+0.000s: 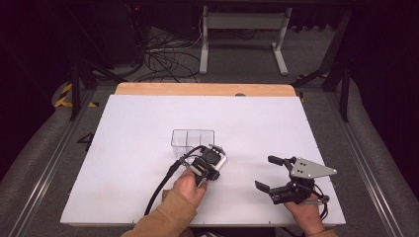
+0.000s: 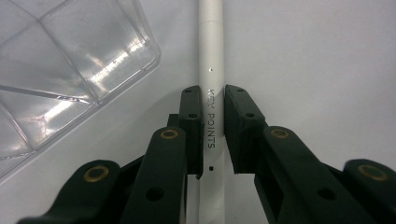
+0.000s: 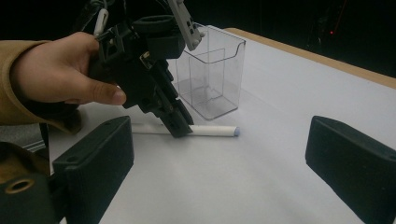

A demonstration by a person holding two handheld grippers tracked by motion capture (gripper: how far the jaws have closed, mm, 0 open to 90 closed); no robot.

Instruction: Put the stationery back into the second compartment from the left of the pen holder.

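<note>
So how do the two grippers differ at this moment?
The left gripper points down at the table, jaws on either side of the white pen; the right gripper is wide open and holds nothing. The left sits beside the clear box; the right is farther off. Both are hand-held.

Clear plastic box [image 1: 192,138] is standing mid-table, blocking the far side of the left gripper [image 1: 210,163]; in the left gripper view its corner [image 2: 70,70] is sitting just beside the white marker [image 2: 211,70]. Marker [image 3: 210,130] is lying flat on the white table [image 1: 123,173], jaws straddling it. Right gripper [image 1: 274,173] is hanging well apart with jaws spread, bare table lying open between the two grippers and toward the right edge.
</note>
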